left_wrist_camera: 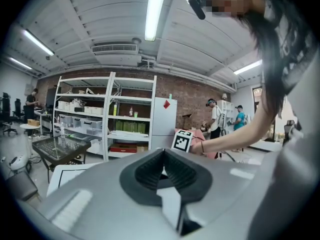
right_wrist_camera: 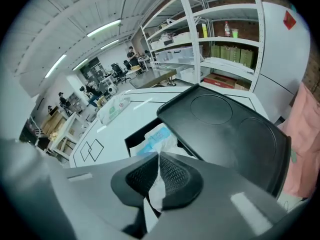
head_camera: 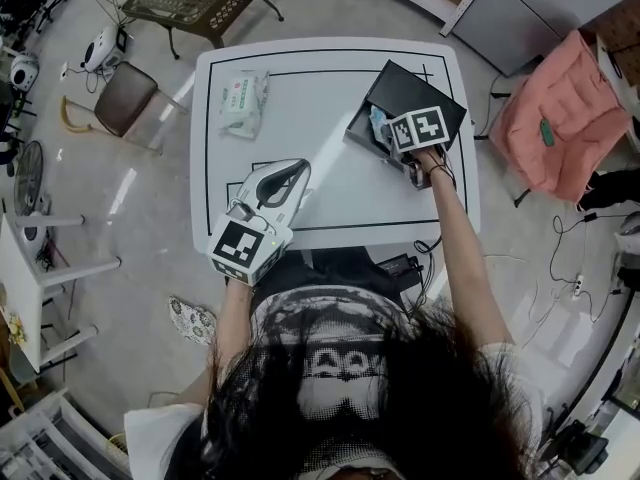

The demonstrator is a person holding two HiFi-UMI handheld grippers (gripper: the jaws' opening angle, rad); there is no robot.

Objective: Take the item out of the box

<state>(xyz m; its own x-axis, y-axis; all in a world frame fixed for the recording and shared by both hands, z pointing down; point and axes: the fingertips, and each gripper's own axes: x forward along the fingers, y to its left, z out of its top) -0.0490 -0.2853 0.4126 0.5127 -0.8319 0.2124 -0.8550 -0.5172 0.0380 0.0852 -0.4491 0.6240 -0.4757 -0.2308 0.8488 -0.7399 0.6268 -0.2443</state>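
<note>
Black box (head_camera: 418, 96), lid swung open, sits at far right corner of counter (head_camera: 300, 118). Blue-white packet (right_wrist_camera: 156, 135) is inside box and not lifted clear. From above, right gripper (right_wrist_camera: 159, 157) dips into box, fingers clenched on packet's white wrapper edge; grasp looks made. Over counter's near edge, left gripper (head_camera: 303, 167) hovers well apart from box, fingers pressed together on nothing. Green-white wipes pack (head_camera: 243, 101) lies far left, untouched. Judged remaining: lift packet out and set it down.
</note>
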